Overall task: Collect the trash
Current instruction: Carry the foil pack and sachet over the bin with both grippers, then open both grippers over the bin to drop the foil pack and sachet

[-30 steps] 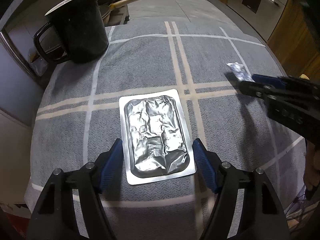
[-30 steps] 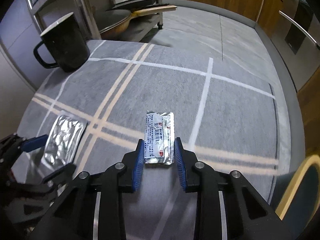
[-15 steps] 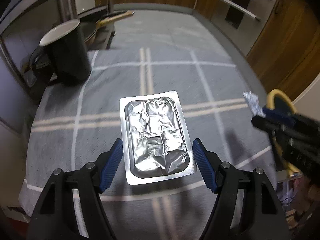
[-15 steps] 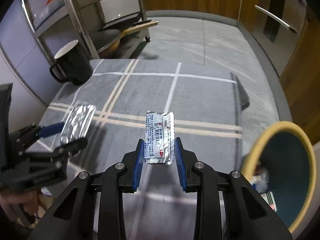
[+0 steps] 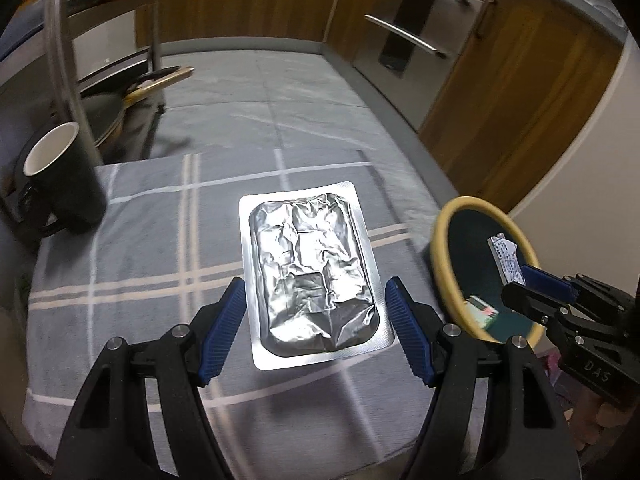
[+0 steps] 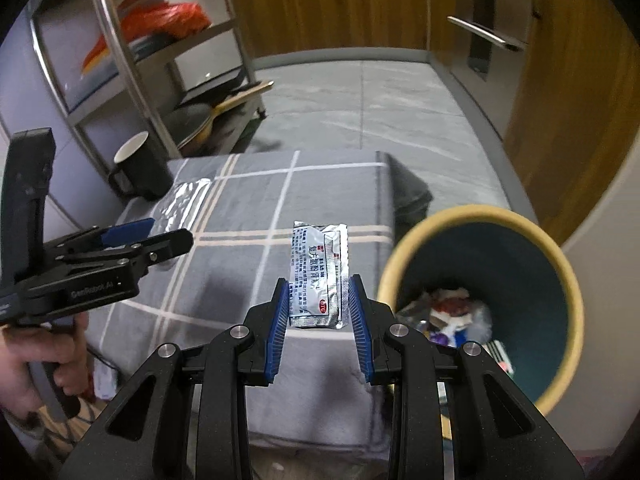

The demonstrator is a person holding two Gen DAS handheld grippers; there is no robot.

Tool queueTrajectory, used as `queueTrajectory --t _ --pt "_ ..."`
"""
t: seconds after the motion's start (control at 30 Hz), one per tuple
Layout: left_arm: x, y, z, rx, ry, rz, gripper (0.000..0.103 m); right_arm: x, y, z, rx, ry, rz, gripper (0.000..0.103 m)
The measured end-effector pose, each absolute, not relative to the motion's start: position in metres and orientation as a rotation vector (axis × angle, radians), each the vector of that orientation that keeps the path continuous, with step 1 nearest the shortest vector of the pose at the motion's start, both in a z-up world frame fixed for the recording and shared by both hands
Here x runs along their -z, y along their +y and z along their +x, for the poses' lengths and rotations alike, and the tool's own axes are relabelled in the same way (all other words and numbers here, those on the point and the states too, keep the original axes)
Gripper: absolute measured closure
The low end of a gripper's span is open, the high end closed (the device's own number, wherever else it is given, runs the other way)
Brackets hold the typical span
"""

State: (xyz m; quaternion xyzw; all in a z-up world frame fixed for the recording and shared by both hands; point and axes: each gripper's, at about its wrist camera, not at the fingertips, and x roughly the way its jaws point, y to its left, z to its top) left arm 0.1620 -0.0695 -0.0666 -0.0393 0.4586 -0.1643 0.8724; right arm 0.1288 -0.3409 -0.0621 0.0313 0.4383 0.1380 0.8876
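My left gripper [image 5: 314, 328] is shut on a silver foil blister pack [image 5: 310, 272] and holds it in the air above the grey checked table [image 5: 132, 264]. My right gripper [image 6: 318, 320] is shut on a small silver medicine sachet [image 6: 318, 272] with printed text, held above the table's right edge next to the trash bin [image 6: 560, 272]. The bin has a yellow rim, a teal inside and several pieces of trash in it; it also shows in the left wrist view [image 5: 440, 248]. The right gripper [image 5: 516, 284] with the sachet [image 5: 505, 258] is over the bin's mouth there. The left gripper [image 6: 168, 234] shows at left.
A black mug [image 5: 60, 176] stands at the table's far left corner, also in the right wrist view [image 6: 140, 170]. A metal rack [image 6: 128, 56] with a pan [image 6: 196, 120] stands behind it. Wooden cabinets [image 5: 516, 92] line the right side. Grey floor [image 6: 360, 104] lies beyond the table.
Both grippers have risen and moved right with their trash. The right gripper now holds the sachet beside the bin's mouth. The table has dropped farther below.
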Motion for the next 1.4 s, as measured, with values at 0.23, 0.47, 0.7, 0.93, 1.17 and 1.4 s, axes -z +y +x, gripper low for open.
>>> queueTrajectory --t 0.23,0.47,0.7,0.93,1.17,1.4 --pt "0.060 -0.106 0.159 0.431 0.955 -0.072 0.033 0.061 -0.377 0.119 -0.241 0.888 0.132 0.071" --pt "0.060 -0.150 0.154 0.507 0.966 -0.045 0.033 0.061 -0.414 0.109 -0.191 0.865 0.172 0.071" --pt "0.066 -0.202 0.154 0.589 0.988 -0.019 0.033 0.072 -0.446 0.103 -0.133 0.880 0.201 0.071" --pt "0.082 -0.254 0.150 0.670 1.019 0.020 0.033 0.086 -0.475 0.099 -0.074 0.905 0.240 0.071" --pt "0.103 -0.284 0.152 0.708 1.060 0.068 0.033 0.096 -0.497 0.093 -0.034 0.924 0.269 0.071" --pt "0.119 -0.291 0.156 0.710 1.096 0.097 0.032 0.103 -0.501 0.095 -0.028 0.944 0.275 0.071"
